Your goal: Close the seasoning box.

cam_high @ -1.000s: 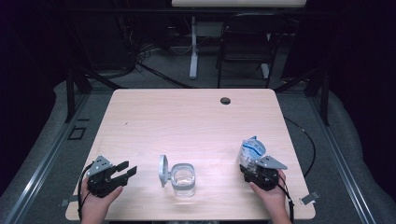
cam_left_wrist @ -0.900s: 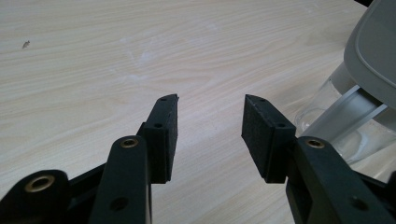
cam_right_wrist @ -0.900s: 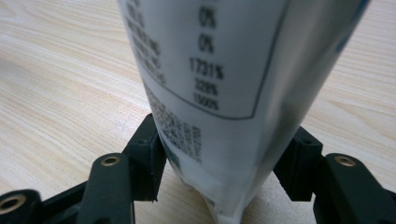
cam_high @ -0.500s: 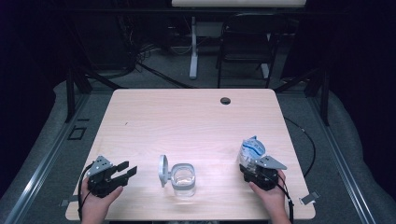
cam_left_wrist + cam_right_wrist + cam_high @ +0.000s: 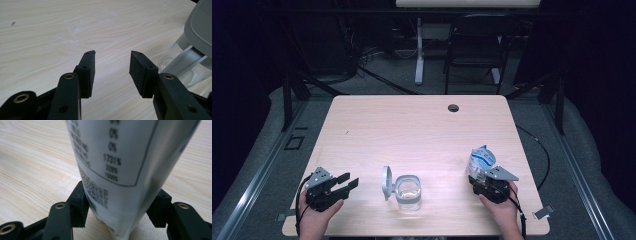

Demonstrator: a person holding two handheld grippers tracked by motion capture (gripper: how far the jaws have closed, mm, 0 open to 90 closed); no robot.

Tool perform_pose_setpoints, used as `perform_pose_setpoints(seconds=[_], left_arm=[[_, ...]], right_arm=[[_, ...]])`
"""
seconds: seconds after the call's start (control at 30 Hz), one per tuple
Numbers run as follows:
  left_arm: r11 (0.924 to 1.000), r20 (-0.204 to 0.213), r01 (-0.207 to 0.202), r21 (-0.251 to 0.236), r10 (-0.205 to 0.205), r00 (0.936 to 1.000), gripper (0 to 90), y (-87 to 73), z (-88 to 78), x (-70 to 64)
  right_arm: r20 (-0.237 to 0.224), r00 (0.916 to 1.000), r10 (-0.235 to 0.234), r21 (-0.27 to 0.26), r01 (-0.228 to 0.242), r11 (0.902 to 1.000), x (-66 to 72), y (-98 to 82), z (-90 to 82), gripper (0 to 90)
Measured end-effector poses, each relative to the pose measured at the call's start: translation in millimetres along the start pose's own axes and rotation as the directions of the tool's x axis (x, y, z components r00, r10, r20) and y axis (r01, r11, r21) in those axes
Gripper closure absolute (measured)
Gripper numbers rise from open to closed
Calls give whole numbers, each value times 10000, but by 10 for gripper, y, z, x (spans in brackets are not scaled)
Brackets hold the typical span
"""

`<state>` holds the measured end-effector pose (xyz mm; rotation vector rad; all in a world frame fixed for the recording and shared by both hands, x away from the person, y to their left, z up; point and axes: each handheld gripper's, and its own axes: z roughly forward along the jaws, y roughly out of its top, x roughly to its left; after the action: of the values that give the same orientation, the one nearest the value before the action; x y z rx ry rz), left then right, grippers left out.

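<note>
Your right gripper point(image 5: 488, 176) clamps the white pouch point(image 5: 481, 160) upright; your left gripper point(image 5: 346, 181) rests wide and empty on the tabletop point(image 5: 422, 130), beside the open clear container point(image 5: 408, 192).

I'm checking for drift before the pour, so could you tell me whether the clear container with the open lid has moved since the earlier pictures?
No. The clear container sits at the same spot relative to the table's near edge and the dark grommet hole.

I sat at a light wooden table point(image 5: 412, 130). It had a small dark round hole point(image 5: 453, 108) near the far edge. Past the table stood a black chair point(image 5: 474, 45) and a white post point(image 5: 419, 50). The floor point(image 5: 277, 135) around was grey.
</note>
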<state>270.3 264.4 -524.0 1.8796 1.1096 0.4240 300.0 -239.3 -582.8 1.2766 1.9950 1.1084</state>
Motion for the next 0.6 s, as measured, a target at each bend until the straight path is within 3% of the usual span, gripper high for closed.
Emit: perform_pose_setpoints(seconds=[0.4,0.6], left_arm=[[10000,18,-29,-8,29,10000,562,-2,1,7],[10000,0,18,-49,-18,10000,562,-7,9,5]], right_arm=[[143,9998,-155,-55,156,9999,8,47,-53,437],[159,9980,-616,-224,620,9978,66,114,-111,437]])
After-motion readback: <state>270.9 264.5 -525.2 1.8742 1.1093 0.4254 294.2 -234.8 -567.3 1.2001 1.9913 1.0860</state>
